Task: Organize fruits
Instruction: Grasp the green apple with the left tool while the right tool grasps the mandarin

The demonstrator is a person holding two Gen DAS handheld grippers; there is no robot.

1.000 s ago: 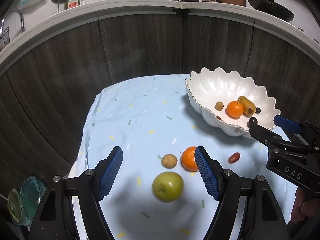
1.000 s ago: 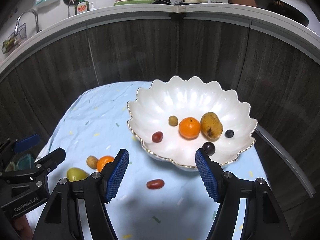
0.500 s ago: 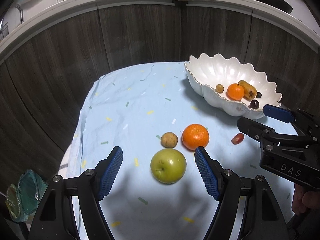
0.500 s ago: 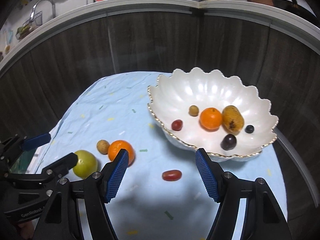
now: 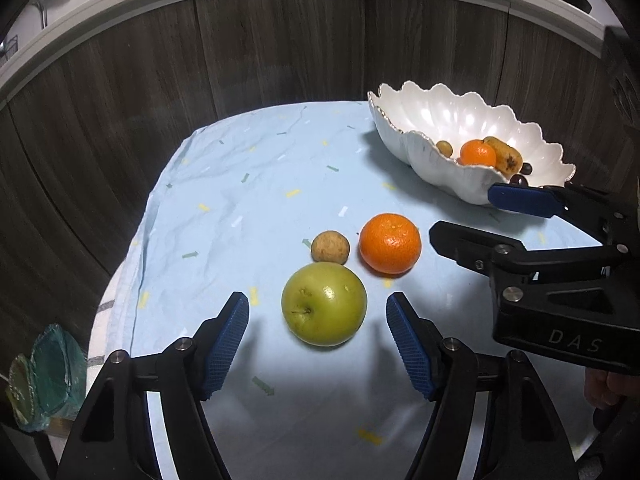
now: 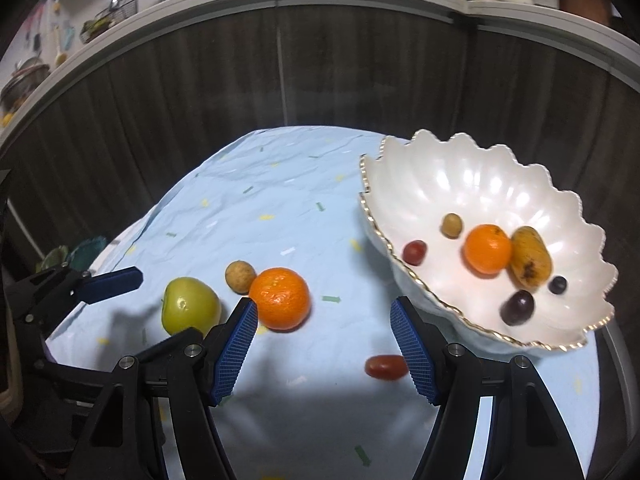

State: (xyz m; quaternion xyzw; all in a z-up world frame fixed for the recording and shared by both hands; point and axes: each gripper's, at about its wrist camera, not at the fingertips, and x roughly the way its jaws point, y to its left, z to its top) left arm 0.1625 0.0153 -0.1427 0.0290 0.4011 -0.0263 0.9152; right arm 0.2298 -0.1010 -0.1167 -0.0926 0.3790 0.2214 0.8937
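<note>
Green apple (image 5: 324, 304) lies on the cloth (image 5: 248, 208), well short of the bowl (image 5: 424, 160), framed by the left gripper (image 5: 318, 338); jaws apart, just narrowed, pads not touching. Judged firm, smooth, fairly heavy: to be gripped across its widest girth. Right gripper (image 6: 324, 344) apart, empty. Cloth edge lies farther from the bowl; open room toward it.
</note>
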